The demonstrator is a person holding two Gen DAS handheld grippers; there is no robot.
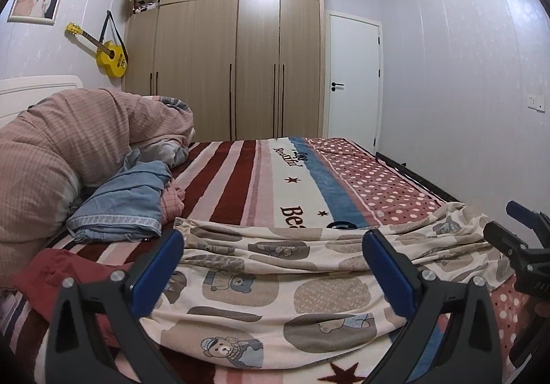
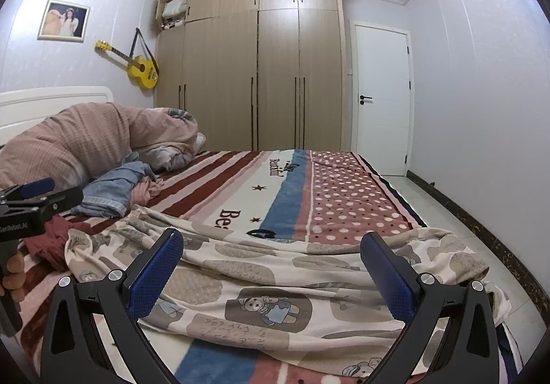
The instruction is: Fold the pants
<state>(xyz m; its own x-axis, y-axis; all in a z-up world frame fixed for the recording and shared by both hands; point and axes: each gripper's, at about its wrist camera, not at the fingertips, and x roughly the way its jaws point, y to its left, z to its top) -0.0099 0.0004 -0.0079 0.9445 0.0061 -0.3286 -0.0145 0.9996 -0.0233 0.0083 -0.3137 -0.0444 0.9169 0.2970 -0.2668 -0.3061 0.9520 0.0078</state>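
While both tools hover: nothing gripped yet.
Left gripper (image 1: pixel 273 256): jaws spread wide, empty.
Right gripper (image 2: pixel 271 258): jaws spread wide, empty.
Pants (image 1: pixel 275 284): bear-print, lying flat on the blanket (image 1: pixel 247 174), directly ahead of and beneath both finger pairs.
Long axis: crosswise to the fingers, left to right.
Nearer: neither clearly; each sits over its own end.

Striped bedspread (image 1: pixel 240 184), pink duvet (image 1: pixel 68 136), denim garment (image 1: pixel 127 198), possibly jeans, yellow guitar (image 1: pixel 108 55), wardrobe (image 1: pixel 240 57)
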